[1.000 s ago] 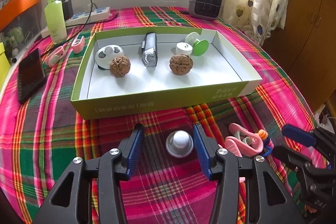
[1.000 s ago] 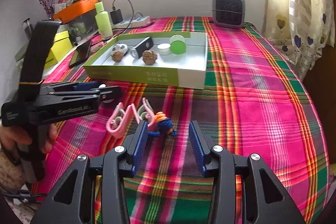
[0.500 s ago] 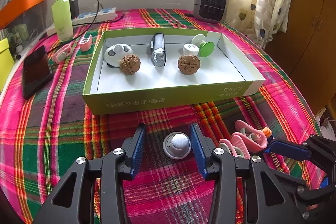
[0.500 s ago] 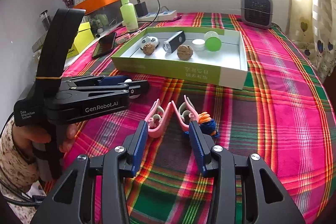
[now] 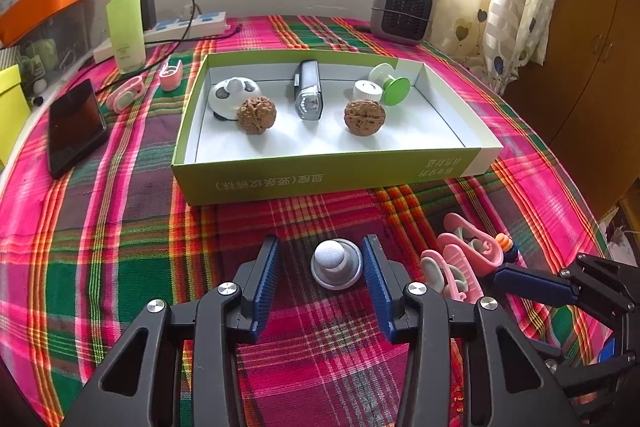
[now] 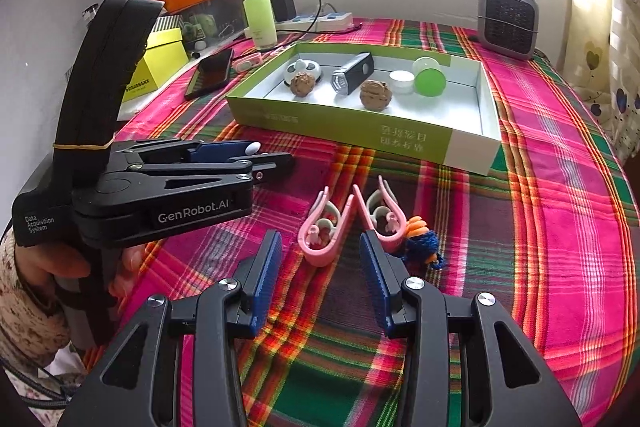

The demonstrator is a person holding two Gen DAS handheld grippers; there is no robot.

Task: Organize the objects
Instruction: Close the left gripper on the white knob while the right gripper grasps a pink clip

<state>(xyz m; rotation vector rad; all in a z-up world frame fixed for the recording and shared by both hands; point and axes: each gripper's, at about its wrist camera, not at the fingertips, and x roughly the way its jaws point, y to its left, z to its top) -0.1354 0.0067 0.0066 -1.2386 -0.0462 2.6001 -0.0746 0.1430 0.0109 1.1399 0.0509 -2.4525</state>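
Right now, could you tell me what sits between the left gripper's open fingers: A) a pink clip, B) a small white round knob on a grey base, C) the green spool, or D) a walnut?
B: the small white knob sits on the cloth inside the open left gripper, apart from both pads.

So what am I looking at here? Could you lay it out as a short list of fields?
setting: table under a plaid cloth
box: green tray holding two walnuts, a flashlight and small caps
left gripper: open, its fingers either side of a white knob
right gripper: open, near the pink clips
outside the tray: white knob, pink clips, phone, green bottle
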